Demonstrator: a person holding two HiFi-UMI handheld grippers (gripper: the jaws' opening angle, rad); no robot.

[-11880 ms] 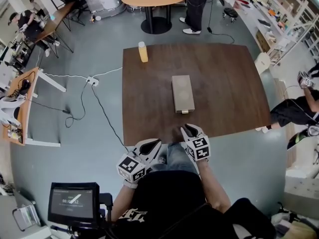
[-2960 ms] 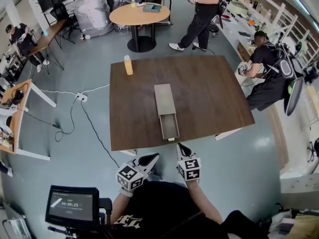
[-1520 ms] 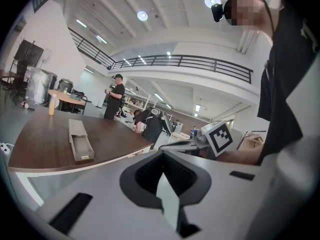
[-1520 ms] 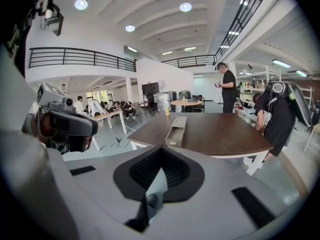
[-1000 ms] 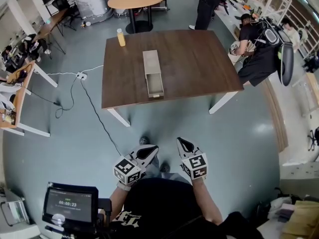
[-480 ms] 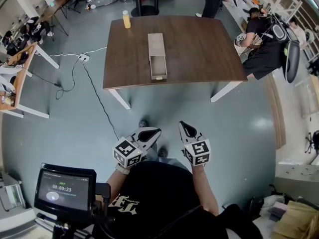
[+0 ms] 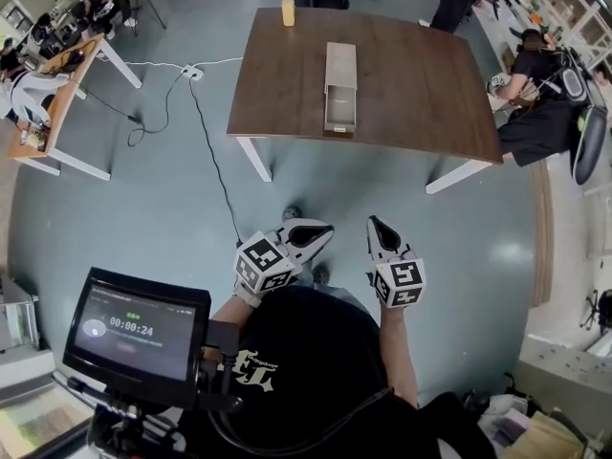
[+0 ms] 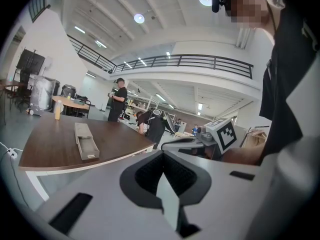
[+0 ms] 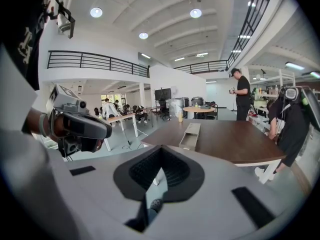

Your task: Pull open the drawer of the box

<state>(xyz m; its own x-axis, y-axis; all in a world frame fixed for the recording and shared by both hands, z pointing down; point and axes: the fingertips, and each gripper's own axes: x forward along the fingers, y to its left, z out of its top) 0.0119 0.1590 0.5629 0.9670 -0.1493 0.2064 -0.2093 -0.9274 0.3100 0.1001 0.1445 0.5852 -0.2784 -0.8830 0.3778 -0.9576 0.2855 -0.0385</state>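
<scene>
Brown table (image 7: 421, 75) now well off at 12 o'clock; wearer has backed away since drawer (image 7: 338, 115) came out of grey box (image 7: 341, 63). Drawer stands open at table's near edge, so task looks done. Left gripper (image 7: 318, 230) and right gripper (image 7: 379, 228) both closed, empty, over floor (image 7: 172, 208). Cable (image 7: 215, 161) at 10 o'clock, bystander (image 7: 540, 103) at 2; open floor between.

Black T-shirt (image 7: 316, 361), white print (image 7: 251, 371); white left gripper (image 7: 323, 229), right gripper (image 7: 377, 224), marker cubes (image 7: 266, 264).
</scene>
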